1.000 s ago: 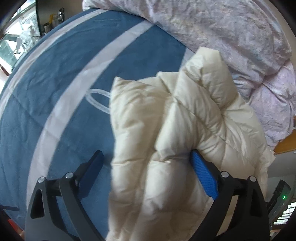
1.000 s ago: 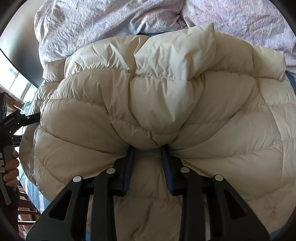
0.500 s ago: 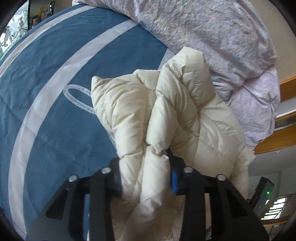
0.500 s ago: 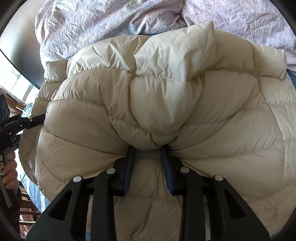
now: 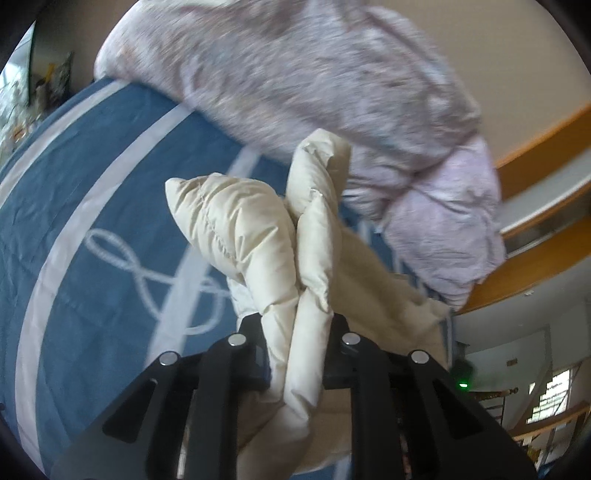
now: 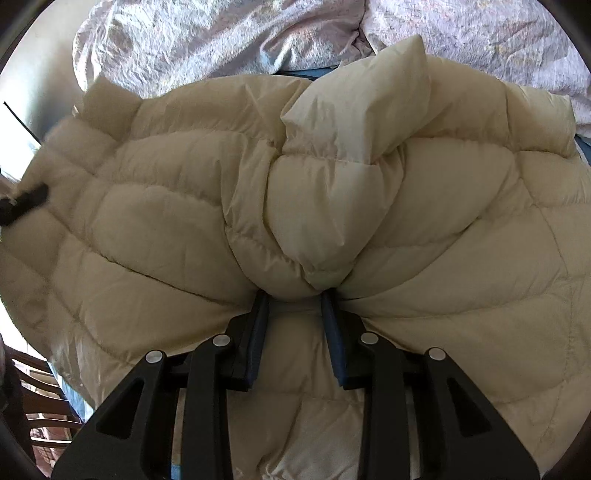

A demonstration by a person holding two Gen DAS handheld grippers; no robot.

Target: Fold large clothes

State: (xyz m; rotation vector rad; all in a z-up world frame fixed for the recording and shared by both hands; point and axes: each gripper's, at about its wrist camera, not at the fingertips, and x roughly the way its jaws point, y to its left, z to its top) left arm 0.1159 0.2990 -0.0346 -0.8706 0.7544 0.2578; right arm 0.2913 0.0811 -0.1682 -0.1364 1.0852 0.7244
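A cream quilted down jacket (image 6: 166, 229) lies spread on a blue bed cover. My right gripper (image 6: 295, 299) is shut on a bunched fold of the jacket near its middle edge. In the left wrist view my left gripper (image 5: 295, 325) is shut on a thick fold of the same jacket (image 5: 240, 229) and holds it lifted above the blue cover (image 5: 92, 177). The left gripper's tip also shows at the far left of the right wrist view (image 6: 26, 201).
A crumpled pale lilac duvet (image 5: 332, 81) is piled along the far side of the bed, right behind the jacket; it also fills the top of the right wrist view (image 6: 221, 33). A wooden rail (image 5: 546, 251) and a room beyond lie at the right.
My left gripper closed from open onto the jacket fold, then lifted and swung it toward the duvet. My right gripper stays shut on its fold; the jacket's left side has risen.
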